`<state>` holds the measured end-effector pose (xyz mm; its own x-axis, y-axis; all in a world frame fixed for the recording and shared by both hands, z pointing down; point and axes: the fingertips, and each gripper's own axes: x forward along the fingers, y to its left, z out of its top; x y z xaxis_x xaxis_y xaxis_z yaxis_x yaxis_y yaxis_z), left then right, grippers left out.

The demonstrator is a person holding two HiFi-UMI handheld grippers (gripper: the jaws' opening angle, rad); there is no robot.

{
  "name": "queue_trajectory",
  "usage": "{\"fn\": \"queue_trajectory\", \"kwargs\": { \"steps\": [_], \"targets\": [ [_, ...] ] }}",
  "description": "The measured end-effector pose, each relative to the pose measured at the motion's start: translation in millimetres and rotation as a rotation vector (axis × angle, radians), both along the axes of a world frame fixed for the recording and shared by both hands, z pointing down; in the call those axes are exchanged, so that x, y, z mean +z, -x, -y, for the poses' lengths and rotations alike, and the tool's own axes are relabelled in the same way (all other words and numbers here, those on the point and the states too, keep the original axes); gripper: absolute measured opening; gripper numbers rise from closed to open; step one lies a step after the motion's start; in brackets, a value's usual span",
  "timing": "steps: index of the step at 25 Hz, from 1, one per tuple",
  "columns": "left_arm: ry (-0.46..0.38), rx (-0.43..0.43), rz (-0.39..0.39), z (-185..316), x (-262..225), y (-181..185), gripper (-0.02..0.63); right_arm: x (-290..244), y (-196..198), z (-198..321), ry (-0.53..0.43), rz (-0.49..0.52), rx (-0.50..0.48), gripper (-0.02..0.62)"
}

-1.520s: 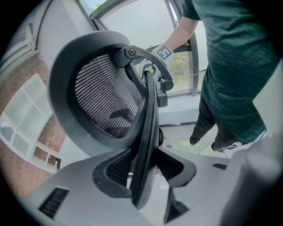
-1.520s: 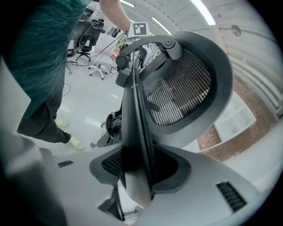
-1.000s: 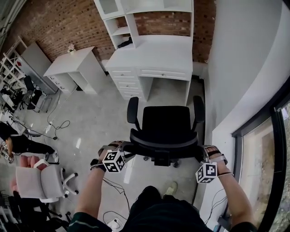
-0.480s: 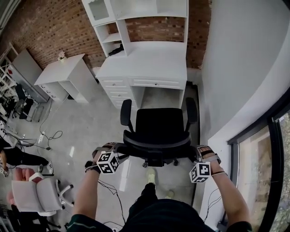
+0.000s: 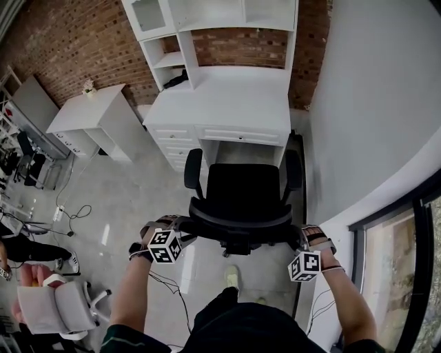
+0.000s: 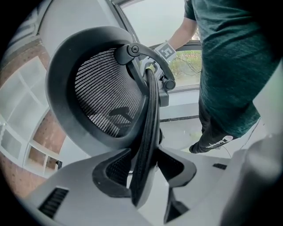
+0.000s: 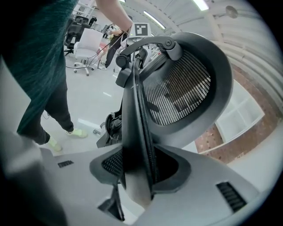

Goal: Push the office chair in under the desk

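A black office chair (image 5: 242, 189) faces a white desk (image 5: 227, 93), its seat front just short of the knee opening. Each gripper holds one side of the mesh backrest (image 5: 241, 219). My left gripper (image 5: 185, 227) is shut on the backrest's left edge, and my right gripper (image 5: 302, 238) on its right edge. In the left gripper view the backrest rim (image 6: 148, 132) runs between the jaws of the left gripper (image 6: 143, 172), pads pressed on it. The right gripper view shows the same: the rim (image 7: 135, 132) is clamped in the right gripper (image 7: 137, 170).
The desk's drawer stack (image 5: 180, 148) stands left of the knee opening, white shelves (image 5: 207, 21) above. A white wall (image 5: 358, 103) and a window (image 5: 406, 276) run close on the right. A smaller white desk (image 5: 83, 114), floor cables (image 5: 72, 210) and a white chair (image 5: 58, 307) are at left.
The chair has rolled forward toward the desk with both grippers still clamped on its backrest. The person has stepped forward behind it.
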<state>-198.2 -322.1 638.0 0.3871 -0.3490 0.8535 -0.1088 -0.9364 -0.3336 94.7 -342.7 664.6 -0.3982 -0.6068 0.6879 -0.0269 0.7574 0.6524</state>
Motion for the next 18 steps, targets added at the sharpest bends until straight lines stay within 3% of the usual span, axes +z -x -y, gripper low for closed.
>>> {"fn": "queue_trajectory", "kwargs": {
  "steps": [18],
  "targets": [
    [-0.004, 0.052, -0.007, 107.4, -0.3, 38.7, 0.186, -0.9, 38.5, 96.0, -0.002, 0.004, 0.037, 0.156]
  ]
}}
